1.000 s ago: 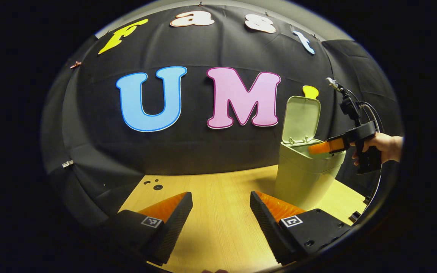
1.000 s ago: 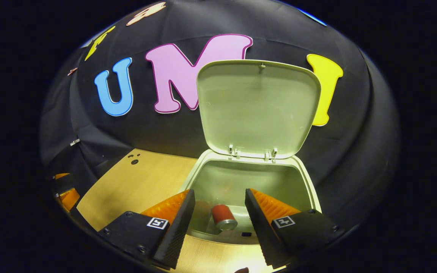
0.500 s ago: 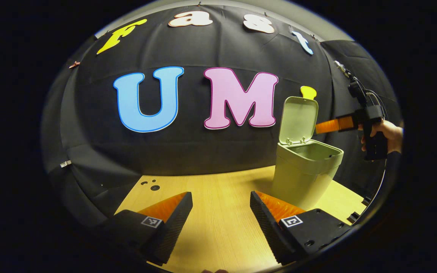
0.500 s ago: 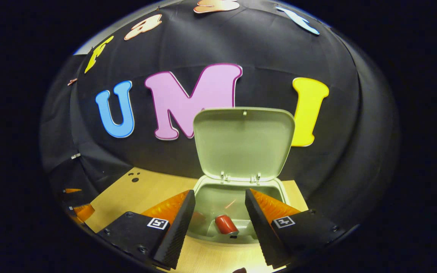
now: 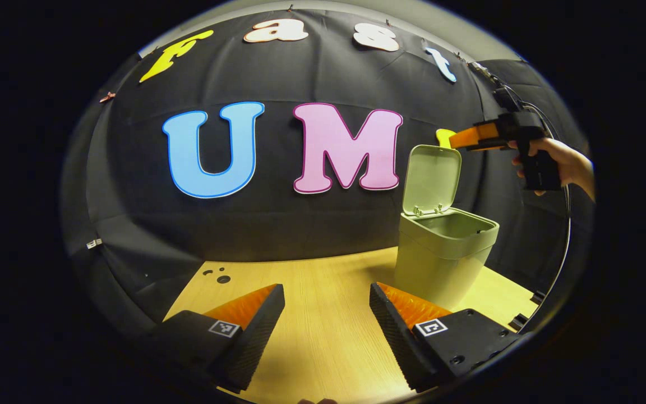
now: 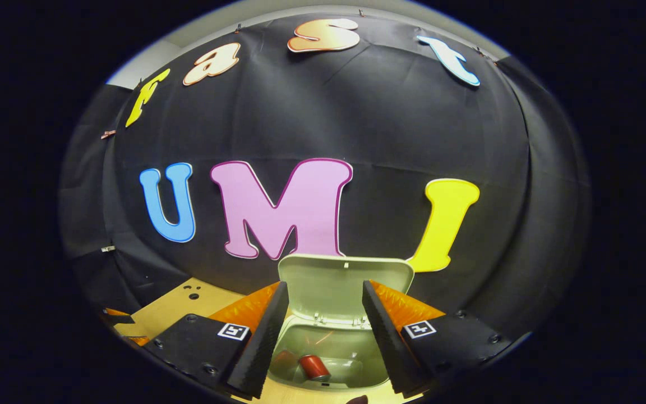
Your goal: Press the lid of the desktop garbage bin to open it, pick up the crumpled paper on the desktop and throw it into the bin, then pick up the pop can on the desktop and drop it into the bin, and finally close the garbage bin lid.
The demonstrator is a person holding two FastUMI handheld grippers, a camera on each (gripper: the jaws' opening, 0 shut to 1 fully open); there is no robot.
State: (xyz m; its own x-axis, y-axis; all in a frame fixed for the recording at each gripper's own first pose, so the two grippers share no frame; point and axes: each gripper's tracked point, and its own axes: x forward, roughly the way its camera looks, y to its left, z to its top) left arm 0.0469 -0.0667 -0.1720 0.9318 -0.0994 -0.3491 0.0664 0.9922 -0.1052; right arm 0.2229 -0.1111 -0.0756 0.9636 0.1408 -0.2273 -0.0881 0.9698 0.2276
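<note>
The pale green garbage bin (image 5: 443, 261) stands on the wooden table (image 5: 323, 336) at the right, its lid (image 5: 431, 179) raised upright. In the right gripper view I look down into the bin (image 6: 328, 359), where the red pop can (image 6: 314, 367) lies on the bottom beneath the raised lid (image 6: 345, 286). My right gripper (image 6: 323, 336) is open and empty, high above the bin's mouth. In the left gripper view that right gripper (image 5: 471, 137) hangs just above the lid's top edge, held by a hand (image 5: 558, 163). My left gripper (image 5: 326, 320) is open and empty, low over the table.
Small dark holes (image 5: 219, 276) mark the table's far left corner. The black cloth wall stands close behind the bin. A cable (image 5: 564, 224) trails down from the right gripper at the right edge.
The right gripper has risen from the bin's mouth to above the lid's top edge. The can stays in the bin. The left gripper has barely moved.
</note>
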